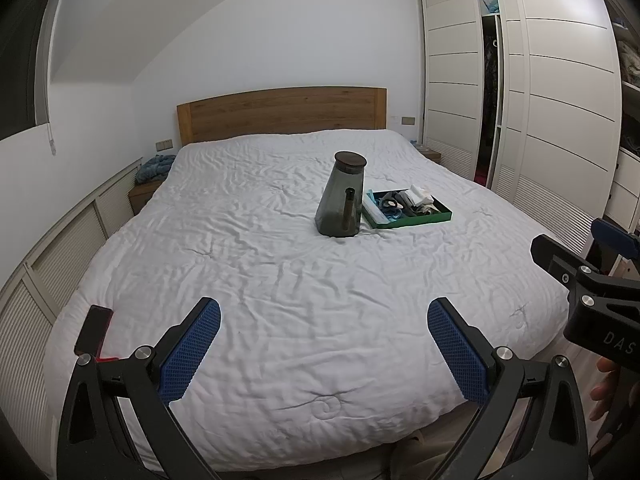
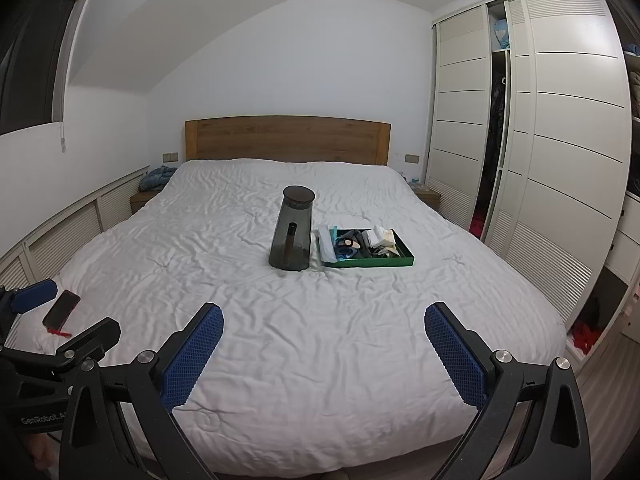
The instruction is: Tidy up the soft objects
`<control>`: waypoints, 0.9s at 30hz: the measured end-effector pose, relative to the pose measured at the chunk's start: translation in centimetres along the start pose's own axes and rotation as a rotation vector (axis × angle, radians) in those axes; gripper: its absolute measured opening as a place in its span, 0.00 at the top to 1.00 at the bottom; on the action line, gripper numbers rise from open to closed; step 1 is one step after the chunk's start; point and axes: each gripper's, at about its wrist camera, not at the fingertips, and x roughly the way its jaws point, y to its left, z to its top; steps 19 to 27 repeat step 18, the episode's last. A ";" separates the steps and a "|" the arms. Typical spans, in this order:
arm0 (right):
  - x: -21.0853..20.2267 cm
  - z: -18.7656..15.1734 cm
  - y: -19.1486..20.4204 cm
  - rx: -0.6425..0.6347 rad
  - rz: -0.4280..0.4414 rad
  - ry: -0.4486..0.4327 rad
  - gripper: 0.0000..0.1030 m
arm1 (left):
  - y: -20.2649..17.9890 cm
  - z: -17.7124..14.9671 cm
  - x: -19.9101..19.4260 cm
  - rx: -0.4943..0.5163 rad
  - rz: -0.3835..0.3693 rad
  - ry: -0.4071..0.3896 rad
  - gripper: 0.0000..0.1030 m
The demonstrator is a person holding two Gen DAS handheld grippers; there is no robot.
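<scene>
White bed [image 1: 280, 280], green tray [image 1: 412, 220] mid-mattress, both hand-held grippers [image 1: 324, 344] [image 2: 324, 350] wide apart, empty

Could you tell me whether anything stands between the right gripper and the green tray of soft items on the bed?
Nothing visible does. The right gripper is open at the foot of the bed, with only bare white duvet before the green tray. The dark pitcher stands left of the tray, beside the straight path.

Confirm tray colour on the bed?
Green tray, clearest in the right wrist view.
</scene>
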 end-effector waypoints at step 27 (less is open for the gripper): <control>0.1 0.0 0.5 0.004 -0.008 -0.004 0.00 | 0.2 0.1 -0.6 0.020 -0.002 -0.028 0.01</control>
